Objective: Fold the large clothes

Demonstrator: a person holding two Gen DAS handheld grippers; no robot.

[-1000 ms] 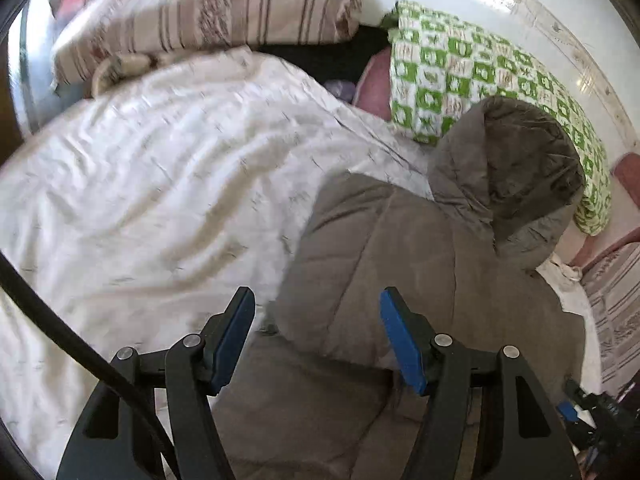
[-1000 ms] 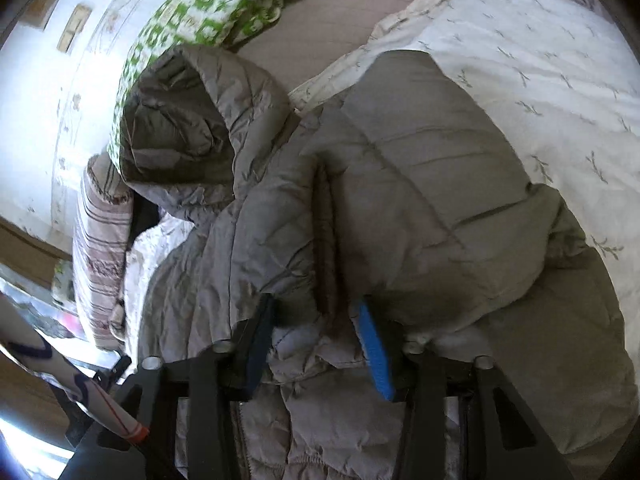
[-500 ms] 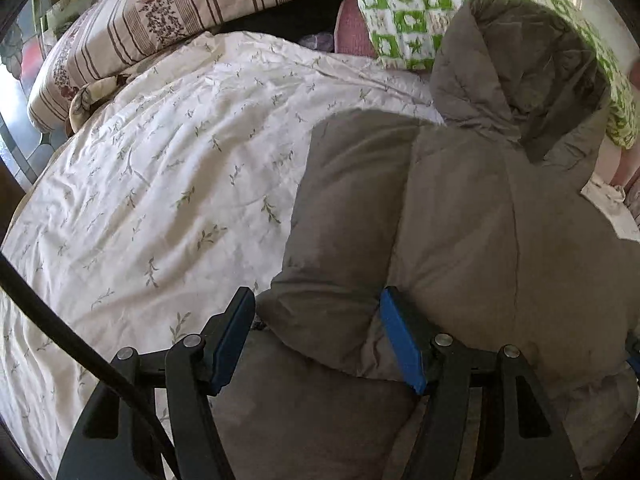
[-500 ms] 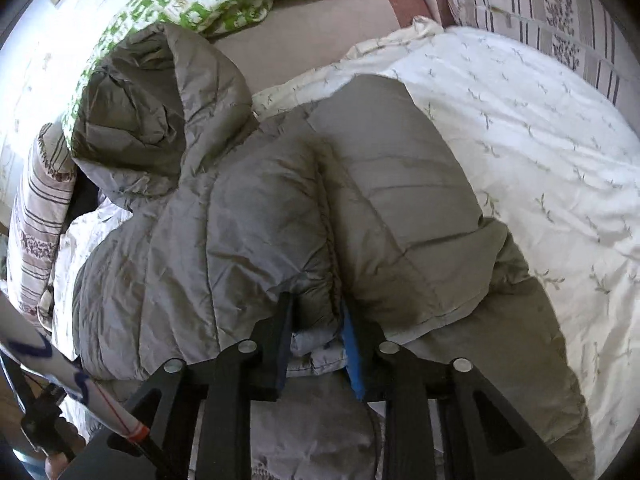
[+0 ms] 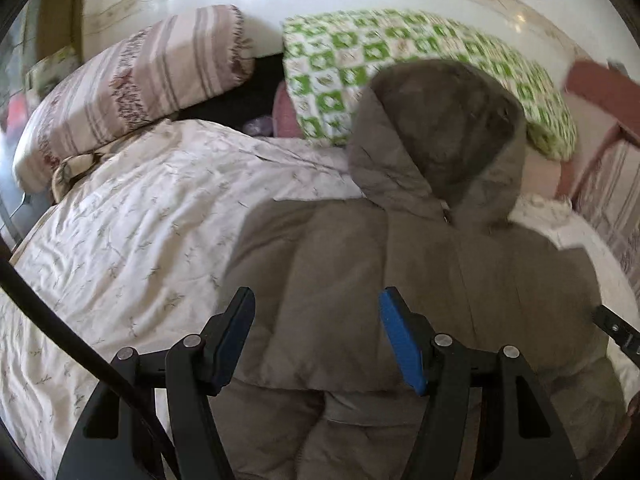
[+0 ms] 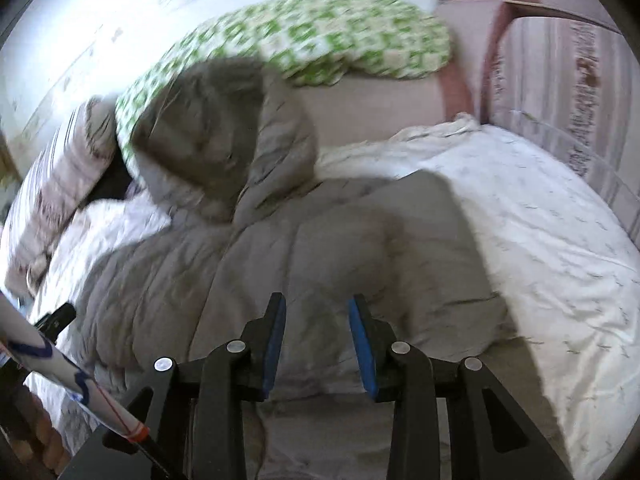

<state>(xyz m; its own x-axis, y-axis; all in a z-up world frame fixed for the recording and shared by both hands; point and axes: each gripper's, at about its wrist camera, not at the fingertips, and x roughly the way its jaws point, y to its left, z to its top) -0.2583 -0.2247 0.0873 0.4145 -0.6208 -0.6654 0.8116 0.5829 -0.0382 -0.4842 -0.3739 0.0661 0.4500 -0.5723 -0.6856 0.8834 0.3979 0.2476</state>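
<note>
Both grippers (left [image 5: 316,336], right [image 6: 316,336]) gaping, empty, over jacket [image 5: 400,280] on quilt [image 5: 140,248].

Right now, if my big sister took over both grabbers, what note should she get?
Left hand-held gripper: open, holding nothing, over the gray hooded jacket.
Right hand-held gripper: open too, nothing between its fingers, also over the jacket.
Where things are: the jacket lies on the white bedspread, its hood up against the green checked pillow.
Done: both sleeves appear folded in across the body.
Left: the hood is unfolded and the jacket is long; probably tuck the hood down, then fold the body in half.
</note>
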